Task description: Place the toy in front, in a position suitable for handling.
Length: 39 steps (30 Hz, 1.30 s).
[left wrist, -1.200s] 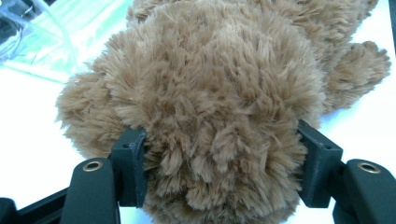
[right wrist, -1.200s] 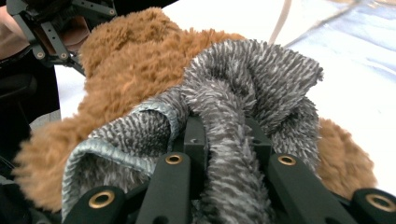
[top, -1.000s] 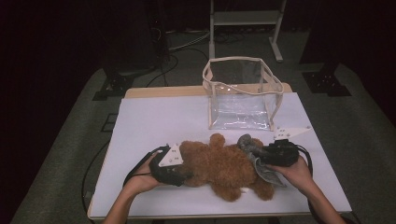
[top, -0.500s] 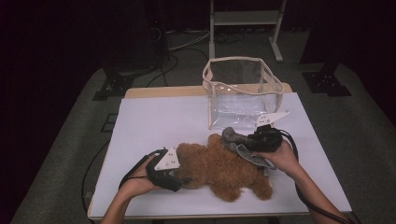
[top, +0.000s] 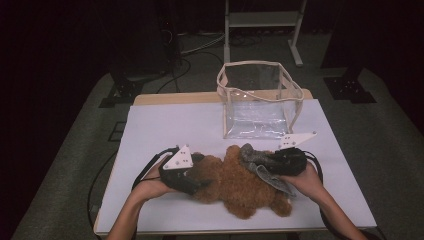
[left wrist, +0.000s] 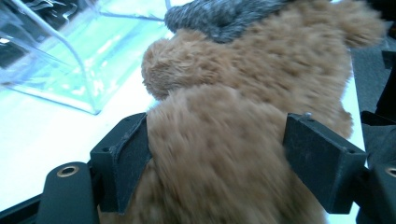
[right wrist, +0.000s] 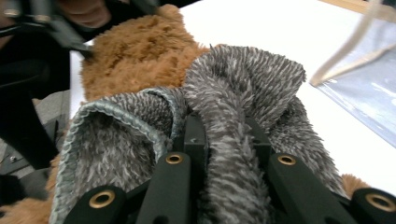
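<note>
**Soft plush, two claws: one pinching, one letting go**

The right claw is clamped nearly shut on a fold of the shaggy grey knitted garment, the pile bunched tight between its black jaws. The left claw has just been opening: its jaws straddle a thick limb of the brown curly-furred teddy bear, fur reaching both pads, though the grip looks slack rather than firm.

In the high view the left claw sits at about 9 o'clock of the teddy bear and the right claw at about 2 o'clock, where the grey garment drapes over the bear's upper body. The bear lies flat on the white-covered bench, near its front edge. At 12 o'clock from the bear stands a clear plastic tote bag with cream trim, upright and open at the top.

Bear and garment both look light, soft and compressible, with nothing fragile about them. Fur and knit will likely give under the pads, so a shallow pinch may slide off the pile. The better hold would seem a deep bite on a limb, or a gathered fold of the garment's edge.
</note>
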### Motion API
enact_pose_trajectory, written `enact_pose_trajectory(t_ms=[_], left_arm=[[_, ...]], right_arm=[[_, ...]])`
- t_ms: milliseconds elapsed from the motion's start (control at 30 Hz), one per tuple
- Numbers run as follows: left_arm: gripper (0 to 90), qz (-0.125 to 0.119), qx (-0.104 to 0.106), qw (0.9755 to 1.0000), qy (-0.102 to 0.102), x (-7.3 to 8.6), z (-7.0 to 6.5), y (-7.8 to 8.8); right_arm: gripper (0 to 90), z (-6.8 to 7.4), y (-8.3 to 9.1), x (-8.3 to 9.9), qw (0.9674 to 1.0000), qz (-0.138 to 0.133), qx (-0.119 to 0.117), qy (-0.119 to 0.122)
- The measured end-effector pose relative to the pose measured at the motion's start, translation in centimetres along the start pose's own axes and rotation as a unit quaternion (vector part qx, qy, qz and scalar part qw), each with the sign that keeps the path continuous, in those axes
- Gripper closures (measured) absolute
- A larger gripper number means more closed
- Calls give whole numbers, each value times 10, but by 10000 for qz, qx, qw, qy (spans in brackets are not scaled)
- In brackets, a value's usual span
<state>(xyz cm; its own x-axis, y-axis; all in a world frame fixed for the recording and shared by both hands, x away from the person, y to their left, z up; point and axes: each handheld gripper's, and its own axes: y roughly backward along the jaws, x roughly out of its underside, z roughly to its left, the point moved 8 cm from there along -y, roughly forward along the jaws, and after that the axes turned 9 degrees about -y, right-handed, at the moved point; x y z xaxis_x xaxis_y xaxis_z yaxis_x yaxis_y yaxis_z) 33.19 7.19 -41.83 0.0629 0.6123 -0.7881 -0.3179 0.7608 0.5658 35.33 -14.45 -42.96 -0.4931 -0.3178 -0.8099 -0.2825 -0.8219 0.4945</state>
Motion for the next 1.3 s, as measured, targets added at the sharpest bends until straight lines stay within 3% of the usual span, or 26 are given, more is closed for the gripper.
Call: enact_pose_trajectory(t_ms=[33, 67, 100, 167, 433, 767, 867, 1067, 1167, 1233, 1300], left_arm=[[233, 0, 0, 10000, 0, 0, 0, 0], [243, 98, 202, 9997, 12, 0, -3, -8], [247, 197, 270, 9994, -25, 2, -6, -12], [247, 359, 264, 9989, -136, 4, -11, -17], [267, 355, 305, 9987, -204, 7, -17, -13], [266, 291, 261, 9988, -302, 8, -24, -8], [266, 268, 268, 9988, -314, 8, -25, -6], [266, 294, 281, 9985, -363, 8, -28, -3], [266, 297, 278, 9985, -359, 8, -28, -3], [266, 293, 275, 9986, -339, 9, -29, -3], [266, 273, 278, 9987, -333, 10, -28, -3]], right_arm=[[762, 3, 1, 0, 10000, -1, -37, 39], [762, 5, 1, 0, 9999, 16, -55, 85], [762, 6, 2, 1, 9999, 38, -54, 108], [761, 4, 3, 0, 9999, 62, 24, 113], [762, -24, 6, 1, 9995, -51, 58, -292], [762, -54, 24, 10, 9964, -16, 618, -580], [761, -51, 30, 7, 9967, -73, 594, -557], [761, -23, 26, -10, 9993, -14, 331, -170], [761, -21, 18, -10, 9994, 63, 321, -108], [761, -25, 13, -7, 9993, 95, 320, -175], [762, -35, 12, 1, 9988, 34, 290, -387]])
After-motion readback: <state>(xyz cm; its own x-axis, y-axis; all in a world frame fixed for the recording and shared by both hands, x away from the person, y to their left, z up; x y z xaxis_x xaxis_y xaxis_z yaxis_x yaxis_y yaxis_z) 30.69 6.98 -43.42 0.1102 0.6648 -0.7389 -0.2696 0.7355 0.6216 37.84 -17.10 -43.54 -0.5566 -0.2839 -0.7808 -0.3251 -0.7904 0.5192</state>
